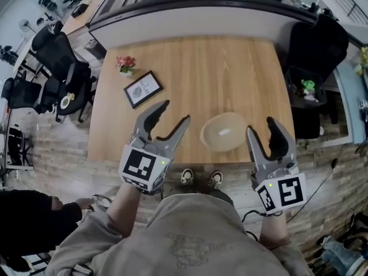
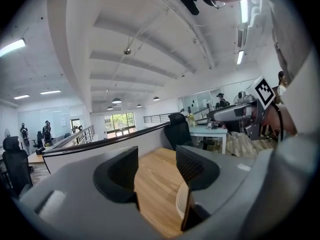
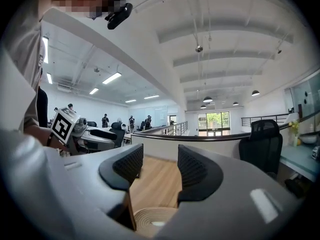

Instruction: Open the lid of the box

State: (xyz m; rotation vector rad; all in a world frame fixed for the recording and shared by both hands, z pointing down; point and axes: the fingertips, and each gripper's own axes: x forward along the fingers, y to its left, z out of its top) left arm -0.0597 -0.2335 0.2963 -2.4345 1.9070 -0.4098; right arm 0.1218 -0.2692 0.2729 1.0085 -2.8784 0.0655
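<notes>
Left gripper (image 1: 174, 112) wide open, empty, hovering left of round box (image 1: 224, 132), closed, at near edge of counter (image 1: 230, 68); right gripper (image 1: 260, 126) open, empty, just right. Best: one steadies base, other pinches top rim, lifts straight

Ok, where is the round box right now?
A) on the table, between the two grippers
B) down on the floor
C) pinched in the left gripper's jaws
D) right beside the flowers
A: the round box sits on the wooden table near its front edge, with the left gripper on one side and the right gripper on the other, both open and empty.
</notes>
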